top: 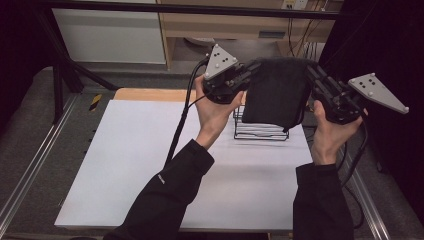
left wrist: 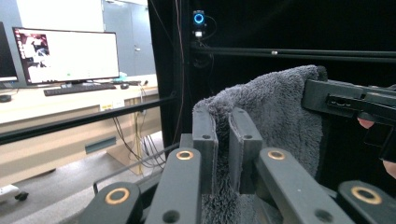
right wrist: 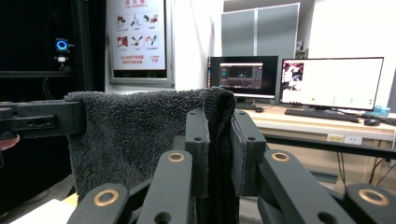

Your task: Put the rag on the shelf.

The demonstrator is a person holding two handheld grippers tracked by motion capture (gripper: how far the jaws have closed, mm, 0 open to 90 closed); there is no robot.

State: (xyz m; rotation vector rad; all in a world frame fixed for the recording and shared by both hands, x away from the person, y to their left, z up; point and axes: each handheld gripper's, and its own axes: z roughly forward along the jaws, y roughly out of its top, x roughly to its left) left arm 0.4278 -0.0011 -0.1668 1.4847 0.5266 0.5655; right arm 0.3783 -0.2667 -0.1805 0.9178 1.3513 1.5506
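My left jaws (top: 248, 75) clamp one top corner of the towel (top: 277, 92); my right jaws (top: 314, 75) clamp the other; it hangs spread in the air above the rack (top: 260, 131) on the counter (top: 150, 165); step in hand: carrying; next, I judge, lower it evenly over the rack.

Between the left gripper (top: 248, 71) and the right gripper (top: 315, 75) hangs a dark towel (top: 276, 92), pinched at both top corners, so no straight way runs from one to the other. Right below the towel's lower edge stands a black wire rack (top: 260, 130) (its near side showing), blocking a plumb descent. Left of the left gripper and nearer the person, the white table (top: 130, 165) lies bare. Beyond both grippers a dark frame bar (top: 200, 9) crosses.
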